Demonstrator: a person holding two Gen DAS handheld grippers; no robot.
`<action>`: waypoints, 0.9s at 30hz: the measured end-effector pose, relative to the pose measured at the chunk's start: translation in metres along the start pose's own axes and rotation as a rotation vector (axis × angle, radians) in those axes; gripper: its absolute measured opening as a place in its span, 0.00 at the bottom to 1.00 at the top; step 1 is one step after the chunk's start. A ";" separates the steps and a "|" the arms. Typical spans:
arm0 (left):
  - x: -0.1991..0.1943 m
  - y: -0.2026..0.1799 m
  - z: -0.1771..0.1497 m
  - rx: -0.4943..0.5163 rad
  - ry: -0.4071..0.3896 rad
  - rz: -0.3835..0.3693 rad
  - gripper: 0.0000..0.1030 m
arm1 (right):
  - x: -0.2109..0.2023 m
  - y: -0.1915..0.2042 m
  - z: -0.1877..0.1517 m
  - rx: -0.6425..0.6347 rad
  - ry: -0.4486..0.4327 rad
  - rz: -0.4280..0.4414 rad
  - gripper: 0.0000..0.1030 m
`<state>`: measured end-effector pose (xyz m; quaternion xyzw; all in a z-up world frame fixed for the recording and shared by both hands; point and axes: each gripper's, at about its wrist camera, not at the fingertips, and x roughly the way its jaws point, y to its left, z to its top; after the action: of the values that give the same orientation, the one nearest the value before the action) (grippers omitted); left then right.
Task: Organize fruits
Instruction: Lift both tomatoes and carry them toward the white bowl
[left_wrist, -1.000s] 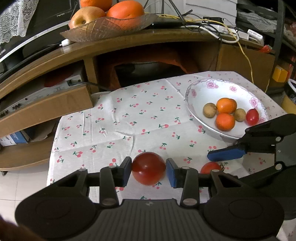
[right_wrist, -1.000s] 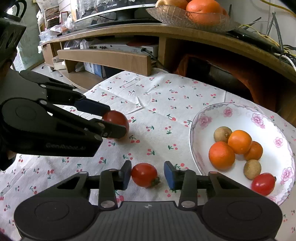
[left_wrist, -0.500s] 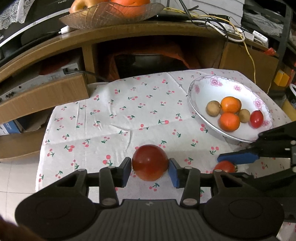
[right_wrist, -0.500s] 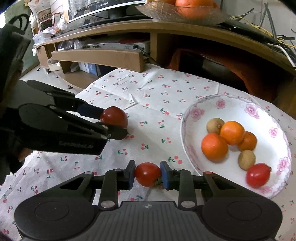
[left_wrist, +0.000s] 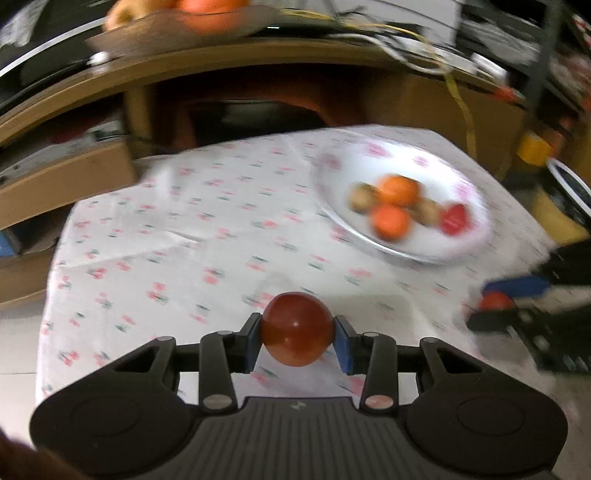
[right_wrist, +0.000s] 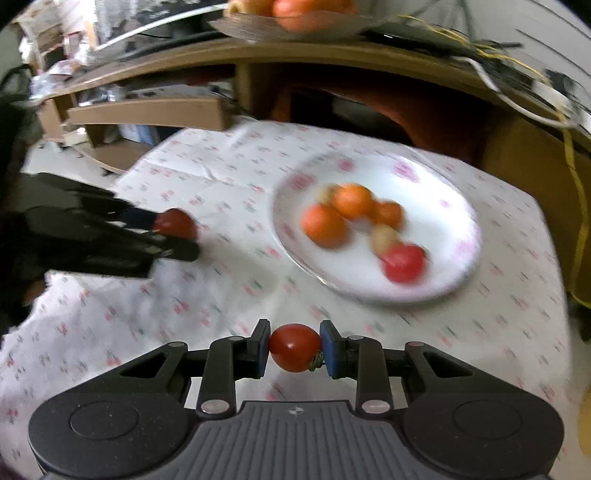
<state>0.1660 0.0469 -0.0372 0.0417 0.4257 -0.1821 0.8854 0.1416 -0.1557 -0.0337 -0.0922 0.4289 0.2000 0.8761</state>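
Note:
My left gripper (left_wrist: 297, 338) is shut on a large dark-red tomato (left_wrist: 296, 332) and holds it above the cherry-print cloth; it also shows in the right wrist view (right_wrist: 176, 224). My right gripper (right_wrist: 294, 349) is shut on a small red tomato (right_wrist: 294, 346), also lifted; it shows at the right edge of the left wrist view (left_wrist: 496, 301). A white flowered bowl (right_wrist: 448, 192) lies ahead, holding oranges (right_wrist: 352, 201), small brown fruits and a red tomato (right_wrist: 404, 263). The bowl shows in the left wrist view (left_wrist: 458, 177) to the front right.
The cherry-print cloth (left_wrist: 192, 236) covers a low table. Behind it stands a wooden TV unit (right_wrist: 332, 51) with a glass dish of oranges and an apple (left_wrist: 184, 18) on top, and cables at the right. Both views are motion-blurred.
Both grippers closed on their tomatoes and lifted them off the cloth. Both have risen and drawn back, so the bowl now sits farther ahead.

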 end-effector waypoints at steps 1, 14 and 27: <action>-0.003 -0.008 -0.003 0.018 0.007 -0.009 0.44 | -0.002 -0.003 -0.005 0.002 0.008 -0.017 0.27; -0.012 -0.059 -0.027 0.080 0.025 0.002 0.44 | -0.003 -0.009 -0.032 -0.019 0.008 -0.036 0.29; -0.001 -0.066 -0.025 0.144 0.006 0.039 0.48 | -0.009 -0.014 -0.039 -0.028 -0.001 -0.012 0.31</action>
<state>0.1232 -0.0090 -0.0468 0.1142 0.4133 -0.1948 0.8822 0.1145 -0.1834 -0.0511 -0.1071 0.4252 0.2009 0.8760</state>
